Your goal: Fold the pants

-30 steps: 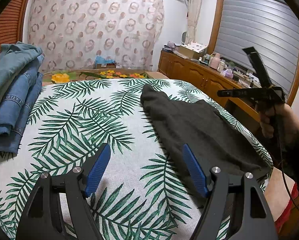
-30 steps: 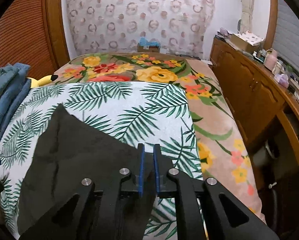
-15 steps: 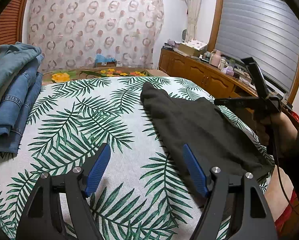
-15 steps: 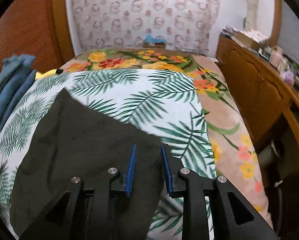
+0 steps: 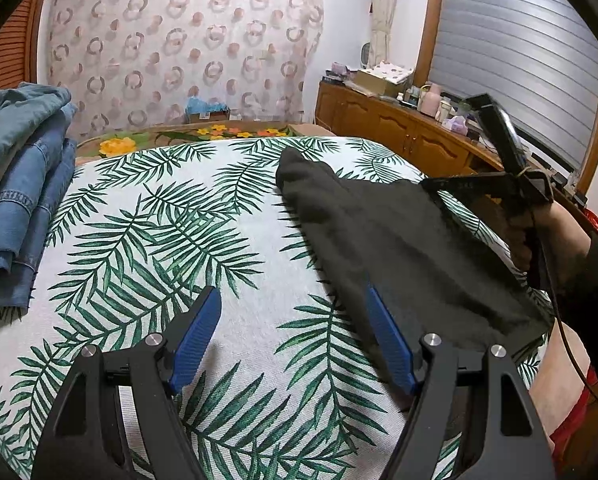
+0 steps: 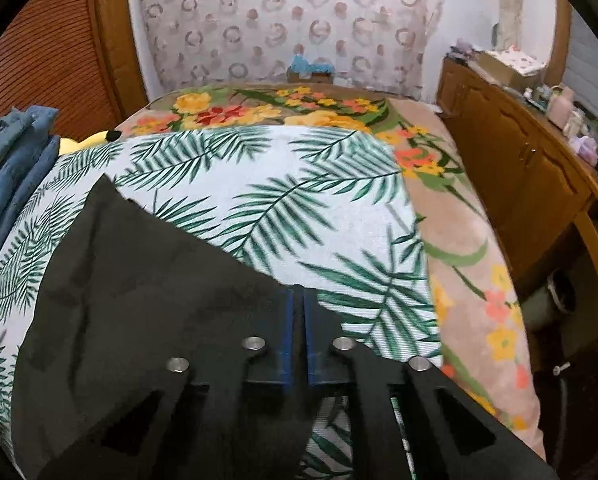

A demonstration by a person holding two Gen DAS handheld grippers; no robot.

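At the far left, one stack of blue denim clothes (image 5: pixel 17 184) lies on the bed along its left edge, well apart from the task's garment. Between that stack and the pants stretches a broad bare run of the palm-leaf sheet (image 5: pixel 159 232), with nothing lying on it. The left tool (image 5: pixel 293 334) hovers low over this sheet with its two blue fingers (image 5: pixel 195 340) spread wide and released, gripping nothing; its right finger sits just over the near left edge of the pants. One pair of dark pants (image 5: pixel 387 236) lies flat on the right half of the sheet, a narrow end pointing toward the far side of the bed and the wide end near the bed's front edge. The right tool (image 6: pixel 295 312) is clenched at the pants' right edge, pads nearly together; whether cloth is pinched between them cannot be told for sure. A hand (image 5: pixel 551 236) in a dark sleeve holds it. Right of the pants a strip of sheet stays bare, then a floral blanket (image 6: pixel 459 248) runs to the bed's right edge. Past a narrow gap stands one long wooden cabinet (image 6: pixel 519 168) carrying small bottles and boxes, too small to count
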